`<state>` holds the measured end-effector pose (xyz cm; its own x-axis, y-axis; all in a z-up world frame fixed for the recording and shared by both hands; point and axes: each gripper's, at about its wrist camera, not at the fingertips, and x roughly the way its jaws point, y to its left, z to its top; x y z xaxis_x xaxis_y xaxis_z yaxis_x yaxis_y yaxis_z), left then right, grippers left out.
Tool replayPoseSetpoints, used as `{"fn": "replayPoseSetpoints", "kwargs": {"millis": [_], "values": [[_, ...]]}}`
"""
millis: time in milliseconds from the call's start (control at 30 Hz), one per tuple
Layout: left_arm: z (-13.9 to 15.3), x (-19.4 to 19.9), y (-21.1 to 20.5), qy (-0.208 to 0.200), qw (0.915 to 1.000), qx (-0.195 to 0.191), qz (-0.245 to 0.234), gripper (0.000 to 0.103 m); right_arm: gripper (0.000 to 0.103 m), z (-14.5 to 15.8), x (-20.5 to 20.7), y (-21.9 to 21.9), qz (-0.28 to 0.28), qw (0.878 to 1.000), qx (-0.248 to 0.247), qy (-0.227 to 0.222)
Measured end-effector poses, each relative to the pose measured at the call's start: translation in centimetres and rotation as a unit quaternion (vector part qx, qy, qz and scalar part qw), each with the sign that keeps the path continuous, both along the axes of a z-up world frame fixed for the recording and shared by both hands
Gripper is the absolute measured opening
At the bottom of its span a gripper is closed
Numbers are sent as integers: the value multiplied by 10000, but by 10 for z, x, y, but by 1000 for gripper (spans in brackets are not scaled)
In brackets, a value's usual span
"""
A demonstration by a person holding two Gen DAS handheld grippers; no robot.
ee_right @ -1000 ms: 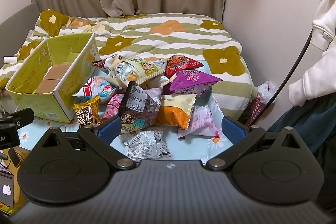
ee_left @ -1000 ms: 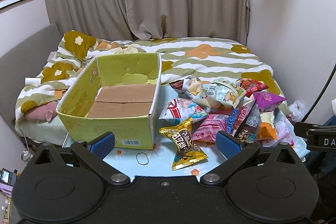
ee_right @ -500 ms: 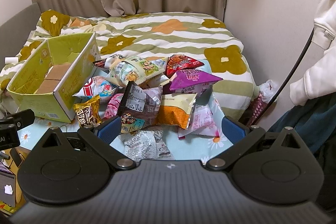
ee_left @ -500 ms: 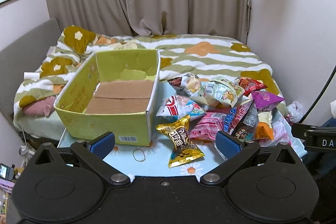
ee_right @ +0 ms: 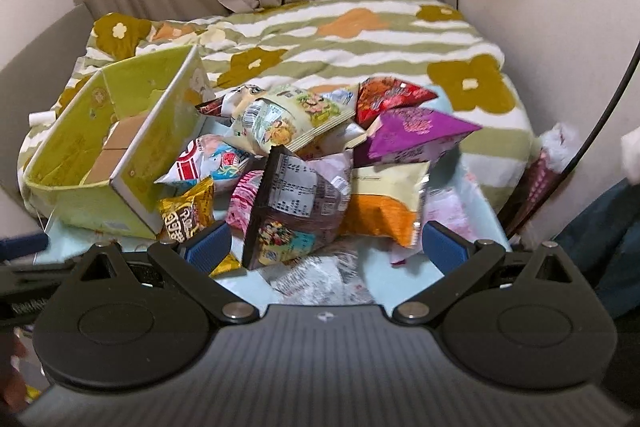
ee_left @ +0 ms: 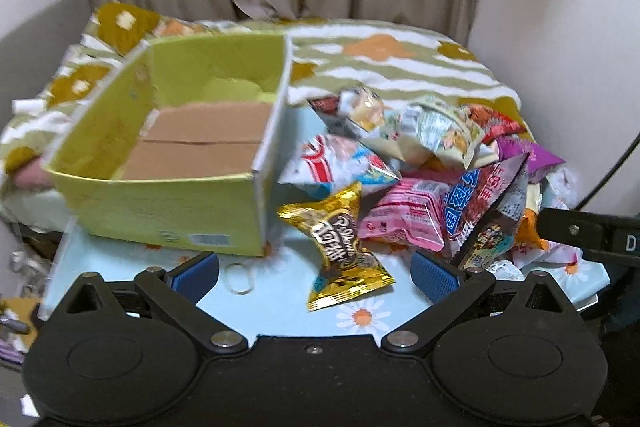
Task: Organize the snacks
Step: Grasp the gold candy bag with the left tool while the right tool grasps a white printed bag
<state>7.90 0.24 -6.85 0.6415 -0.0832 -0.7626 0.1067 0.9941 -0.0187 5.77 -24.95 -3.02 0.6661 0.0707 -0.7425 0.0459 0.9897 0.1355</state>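
Hovering with both pairs of fingers spread and empty, my left gripper point(ee_left: 314, 273) faces the gold foil snack packet point(ee_left: 340, 247), my right gripper point(ee_right: 326, 245) the dark printed snack bag point(ee_right: 298, 215).

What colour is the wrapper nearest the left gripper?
Gold, with dark brown lettering: the candy wrapper, shown best in the left wrist view.

I can't read the blurred barcode label point(ee_left: 210, 239) on the yellow-green cardboard box point(ee_left: 168, 205). A dark patterned snack bag point(ee_right: 298, 209) hides most of the pink packet point(ee_right: 244, 201) behind it.
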Motion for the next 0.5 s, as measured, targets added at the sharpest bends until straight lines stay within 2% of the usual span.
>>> {"fn": "replayPoseSetpoints", "kwargs": {"millis": [233, 500], "values": [[-47, 53, 6, 503, 9977, -347, -310, 95, 103, -34, 36, 17, -459, 9975, 432, 311], [-78, 86, 3, 945, 9926, -480, -595, 86, 103, -54, 64, 34, -910, 9944, 257, 474]]}}
